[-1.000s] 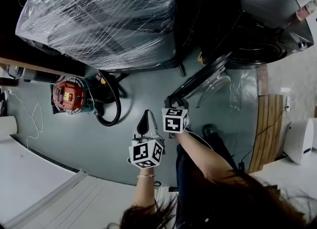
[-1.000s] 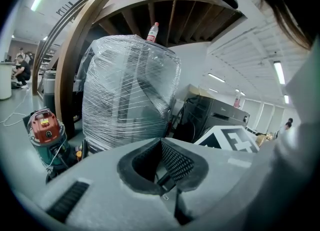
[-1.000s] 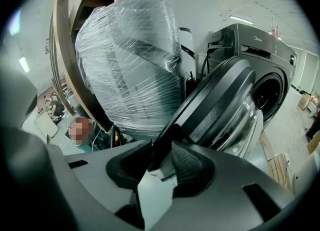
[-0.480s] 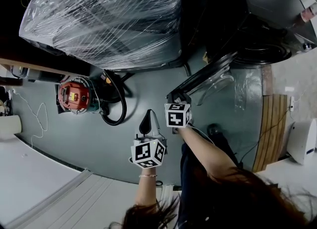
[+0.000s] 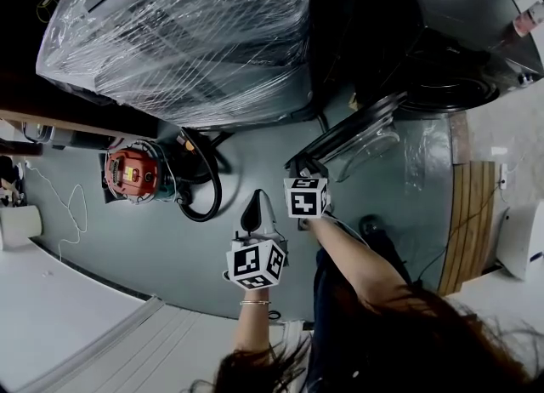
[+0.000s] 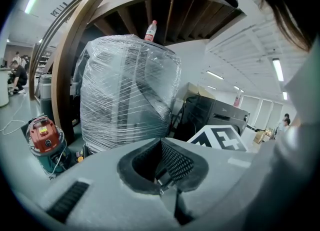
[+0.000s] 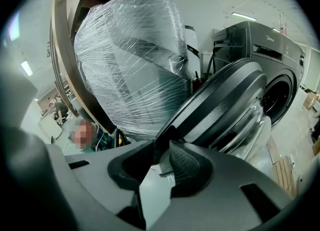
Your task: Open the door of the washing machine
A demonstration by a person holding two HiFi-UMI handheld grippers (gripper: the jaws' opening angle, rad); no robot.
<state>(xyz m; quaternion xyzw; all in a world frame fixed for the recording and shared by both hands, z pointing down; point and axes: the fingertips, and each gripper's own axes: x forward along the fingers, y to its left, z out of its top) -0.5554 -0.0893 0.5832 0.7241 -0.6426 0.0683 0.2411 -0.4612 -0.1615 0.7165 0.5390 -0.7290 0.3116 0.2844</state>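
The dark washing machine point(image 5: 459, 34) stands at the upper right with its round door point(image 5: 357, 132) swung wide open towards me. My right gripper point(image 5: 302, 164) is at the door's free edge. In the right gripper view the door point(image 7: 225, 105) fills the right half, and its dark rim runs down between the tips of that gripper point(image 7: 161, 142). Those jaws have just been closing and now pinch the rim. My left gripper point(image 5: 251, 210) hangs over the floor to the left, apart from the door. It point(image 6: 161, 175) is shut with nothing in it.
A large appliance wrapped in clear film point(image 5: 195, 34) stands left of the washer, with a bottle point(image 6: 150, 30) on top. On the floor lie a red vacuum cleaner point(image 5: 132, 174), its black hose point(image 5: 200, 191) and a white cable point(image 5: 72, 204). Wooden boards point(image 5: 463, 213) lie at the right.
The right gripper has shifted slightly at the door's rim. The left gripper has kept its place. The head view has drifted a little.
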